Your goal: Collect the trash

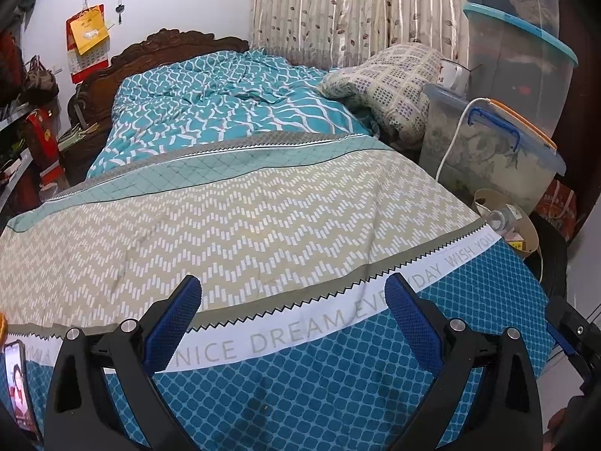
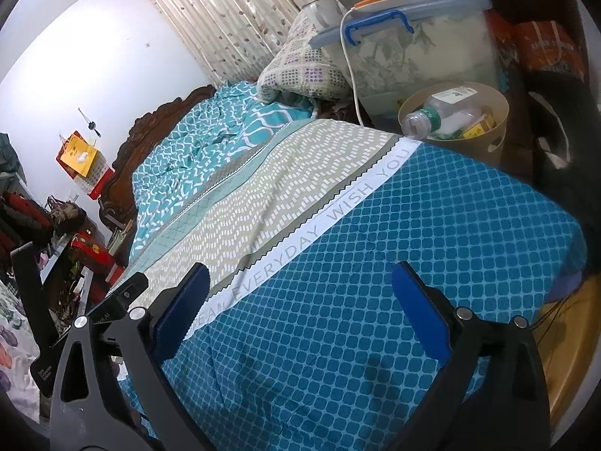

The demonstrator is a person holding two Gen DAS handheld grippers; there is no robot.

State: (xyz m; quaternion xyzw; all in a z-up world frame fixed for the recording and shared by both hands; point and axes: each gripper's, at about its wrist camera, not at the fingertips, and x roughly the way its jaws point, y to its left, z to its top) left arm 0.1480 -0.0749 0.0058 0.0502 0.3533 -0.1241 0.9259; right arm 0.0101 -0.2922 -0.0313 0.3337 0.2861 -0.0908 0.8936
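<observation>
Trash, with a plastic bottle on top, fills the beige bin at the bed's far right corner, beside a lidded storage box, while left gripper and right gripper hover released, nothing between.

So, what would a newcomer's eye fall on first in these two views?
The bed's patterned teal, beige and blue bedspread fills both views. At its far right corner stands a round beige waste bin with a clear plastic bottle poking over the rim. Both blue-padded grippers, left and right, hover open over the bedspread.
</observation>
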